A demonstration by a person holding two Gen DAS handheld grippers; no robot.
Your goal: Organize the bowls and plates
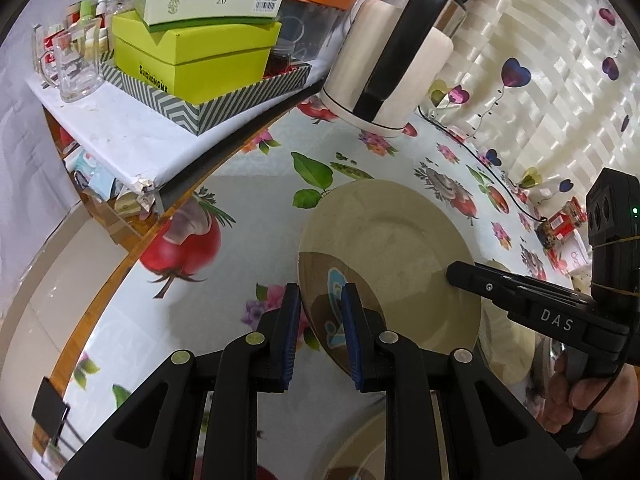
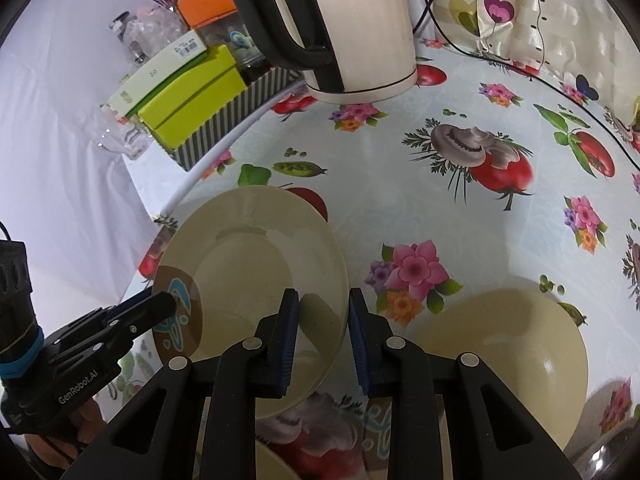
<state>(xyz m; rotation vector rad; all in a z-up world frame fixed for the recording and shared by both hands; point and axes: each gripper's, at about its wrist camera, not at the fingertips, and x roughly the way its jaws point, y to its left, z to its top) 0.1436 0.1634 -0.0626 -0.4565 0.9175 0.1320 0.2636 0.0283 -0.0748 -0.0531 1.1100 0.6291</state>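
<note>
The round cream plate with a brown patch and blue motif (image 1: 394, 256) is held tilted above the flowered surface (image 1: 224, 308), its rim pinched on opposite sides by the left gripper (image 1: 320, 334) and the right gripper (image 2: 324, 344) (jaws narrow on both); the cream bowl (image 2: 516, 360) lies nearer the right.

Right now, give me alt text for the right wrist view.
A cream plate with a brown patch is gripped on opposite rims by the right claw and the left claw, tilted above a flowered tablecloth. A cream bowl sits right; a kettle behind.
</note>
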